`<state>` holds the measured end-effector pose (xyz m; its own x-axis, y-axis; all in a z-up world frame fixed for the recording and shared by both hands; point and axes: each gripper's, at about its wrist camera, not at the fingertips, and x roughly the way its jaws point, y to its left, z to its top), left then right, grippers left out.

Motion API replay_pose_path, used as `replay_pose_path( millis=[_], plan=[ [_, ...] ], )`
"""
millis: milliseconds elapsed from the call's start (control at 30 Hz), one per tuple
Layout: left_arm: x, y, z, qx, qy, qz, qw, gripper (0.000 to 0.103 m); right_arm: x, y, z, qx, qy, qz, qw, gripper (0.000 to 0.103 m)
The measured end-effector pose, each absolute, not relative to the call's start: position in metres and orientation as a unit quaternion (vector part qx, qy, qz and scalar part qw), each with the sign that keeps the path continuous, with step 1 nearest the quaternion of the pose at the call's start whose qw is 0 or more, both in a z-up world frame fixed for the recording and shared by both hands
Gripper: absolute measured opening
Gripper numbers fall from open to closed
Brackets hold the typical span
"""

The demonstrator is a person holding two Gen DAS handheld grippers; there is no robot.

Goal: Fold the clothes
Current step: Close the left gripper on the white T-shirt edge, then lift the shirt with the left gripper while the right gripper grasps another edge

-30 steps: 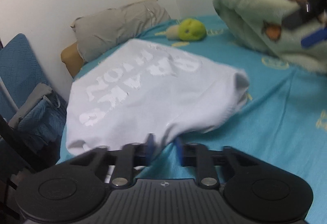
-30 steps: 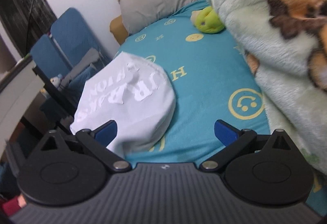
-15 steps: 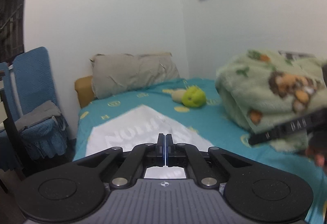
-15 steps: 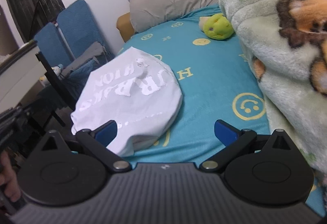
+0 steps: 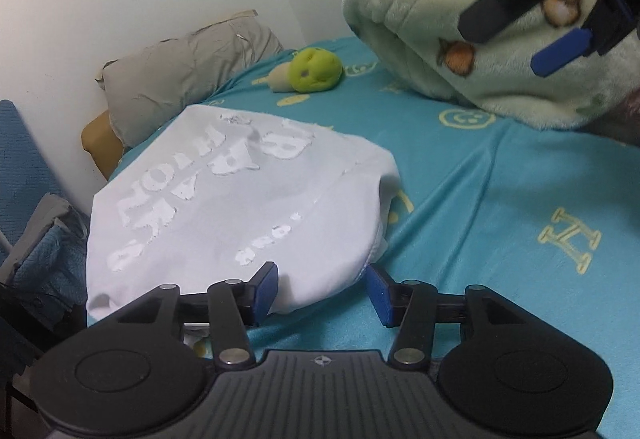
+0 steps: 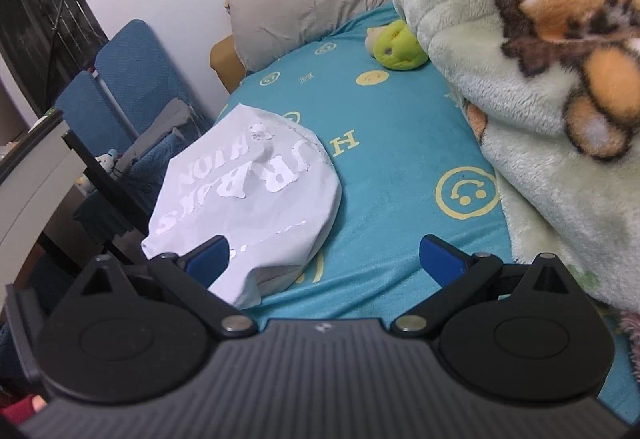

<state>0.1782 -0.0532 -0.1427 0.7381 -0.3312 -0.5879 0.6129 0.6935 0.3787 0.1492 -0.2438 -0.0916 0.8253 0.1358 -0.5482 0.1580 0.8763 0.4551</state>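
White folded shirt (image 5: 240,215) (print up) lies between the just-opened left gripper (image 5: 322,293) jaws; right gripper (image 6: 324,259) gapes wide.

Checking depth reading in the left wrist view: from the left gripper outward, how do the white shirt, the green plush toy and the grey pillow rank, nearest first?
From the left gripper:
1. White shirt, right at the fingertips, near edge between the open jaws.
2. Green plush toy, farther up the bed, centre.
3. Grey pillow, against the wall, back left; only slightly beyond the toy.
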Motion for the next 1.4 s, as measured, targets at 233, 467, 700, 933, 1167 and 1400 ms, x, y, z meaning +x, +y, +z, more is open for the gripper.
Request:
replay_pose_path(
  millis=[233, 467, 700, 933, 1167, 1400],
  plan=[
    [0.212, -0.040, -0.137, 0.234, 0.243, -0.220, 0.915, 0.008, 0.176, -0.235, -0.110, 0.221, 0.317, 0.009, 0.922, 0.103],
    [0.199, -0.016, -0.067, 0.114, 0.177, -0.243, 0.947, 0.004, 0.174, -0.237, -0.112, 0.226, 0.310, 0.005, 0.923, 0.103],
    [0.136, -0.003, -0.002, 0.054, 0.106, -0.271, 0.955, 0.003, 0.167, -0.219, -0.103, 0.212, 0.293, 0.061, 0.930, 0.103],
    [0.075, 0.020, 0.058, -0.038, 0.035, -0.300, 0.952, 0.003, 0.142, -0.168, -0.089, 0.173, 0.284, 0.202, 0.921, 0.103],
    [0.076, 0.033, 0.052, -0.083, 0.051, -0.299, 0.949, 0.004, 0.127, -0.104, -0.087, 0.090, 0.273, 0.290, 0.913, 0.094],
    [0.114, 0.047, 0.028, -0.070, 0.118, -0.256, 0.957, 0.004, 0.149, -0.114, -0.098, 0.072, 0.299, 0.193, 0.932, 0.010]
  ],
)
